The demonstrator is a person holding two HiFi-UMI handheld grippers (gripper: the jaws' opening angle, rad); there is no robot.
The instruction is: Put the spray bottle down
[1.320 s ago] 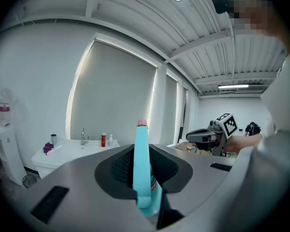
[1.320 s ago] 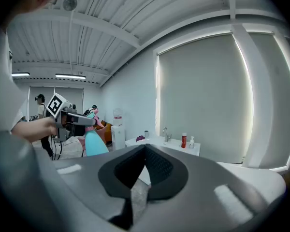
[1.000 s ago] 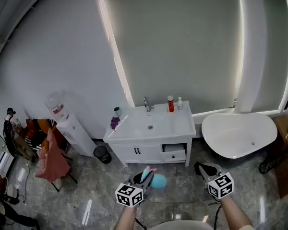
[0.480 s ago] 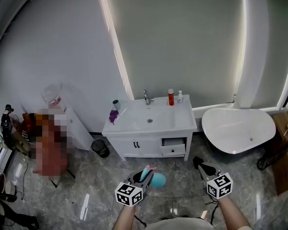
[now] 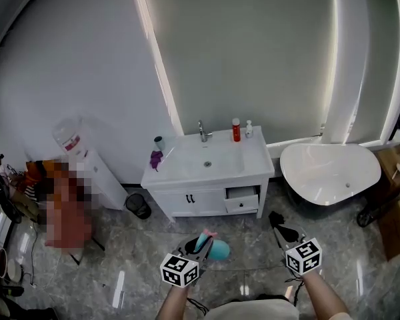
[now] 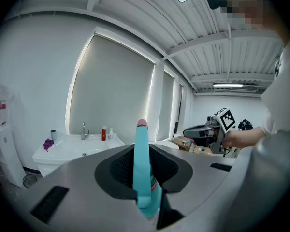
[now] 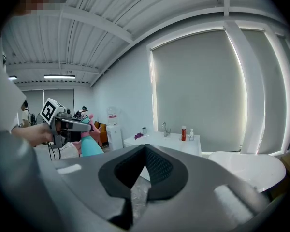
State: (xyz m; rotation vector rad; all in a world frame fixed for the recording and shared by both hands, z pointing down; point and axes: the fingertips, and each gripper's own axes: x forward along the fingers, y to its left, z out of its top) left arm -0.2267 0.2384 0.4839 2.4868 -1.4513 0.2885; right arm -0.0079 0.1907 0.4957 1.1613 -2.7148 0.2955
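A teal spray bottle (image 5: 217, 250) with a pink trigger is held in my left gripper (image 5: 199, 243), low in the head view over the grey floor. In the left gripper view the bottle (image 6: 141, 170) stands upright between the jaws, which are shut on its body. My right gripper (image 5: 277, 223) hovers to the right at about the same height, jaws shut with nothing between them. The right gripper view shows its jaws (image 7: 145, 149) closed, with the left gripper (image 7: 67, 125) and bottle (image 7: 90, 147) off to the left.
A white sink vanity (image 5: 250, 163) stands ahead against the wall, with a red bottle (image 5: 236, 129), a small white bottle (image 5: 249, 128), a cup (image 5: 159, 143) and a purple cloth (image 5: 155, 157) on top. A white bathtub (image 5: 330, 175) lies to its right, with a water dispenser (image 5: 87, 165) and a black bin (image 5: 139, 207) to the left.
The vanity and bathtub have shifted slightly up in the head view. Both grippers keep about the same places in the view. The bottle stays held in the left gripper.
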